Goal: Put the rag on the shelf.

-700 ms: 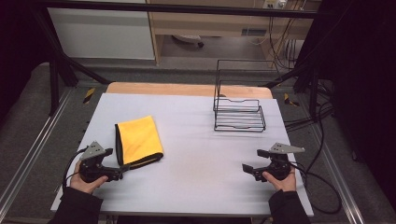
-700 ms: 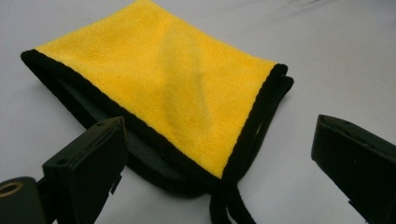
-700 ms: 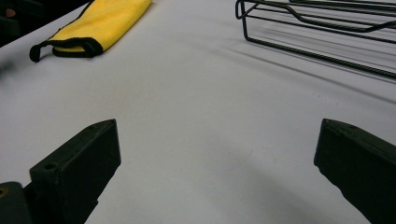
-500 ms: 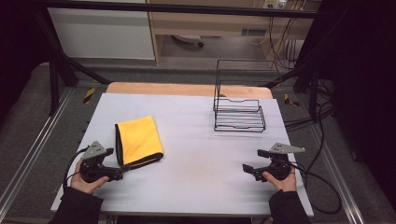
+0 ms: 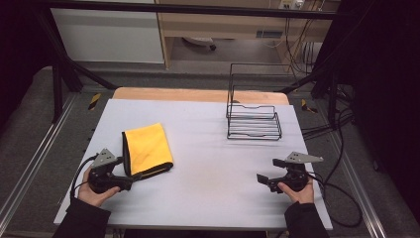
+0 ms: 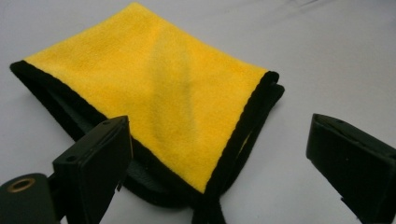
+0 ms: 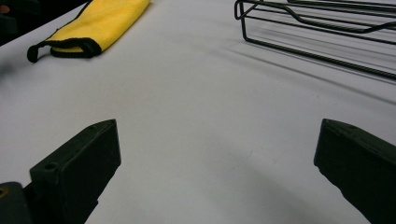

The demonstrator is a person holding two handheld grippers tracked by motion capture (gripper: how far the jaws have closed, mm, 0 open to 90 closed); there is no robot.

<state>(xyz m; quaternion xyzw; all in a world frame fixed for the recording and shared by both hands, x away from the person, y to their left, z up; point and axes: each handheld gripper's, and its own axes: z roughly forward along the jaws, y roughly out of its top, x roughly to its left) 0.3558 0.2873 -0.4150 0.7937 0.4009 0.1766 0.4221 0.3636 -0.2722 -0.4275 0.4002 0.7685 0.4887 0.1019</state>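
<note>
Cloth [image 5: 147, 148], yellow with black edging, folded flat on the bench [image 5: 208, 198] toward its left edge, near half. Left hand-held gripper [image 5: 133, 179] sits at the near-left corner, jaws spread wide at the cloth's near corner (left gripper view: cloth [image 6: 154, 102] corner lies between them, nothing clamped). Right hand-held gripper [image 5: 265, 171] low over the near-right corner, jaws wide apart, holding nothing, well apart from the cloth. Black wire rack [image 5: 253, 121] stands toward the far-right corner, clear of both.
</note>
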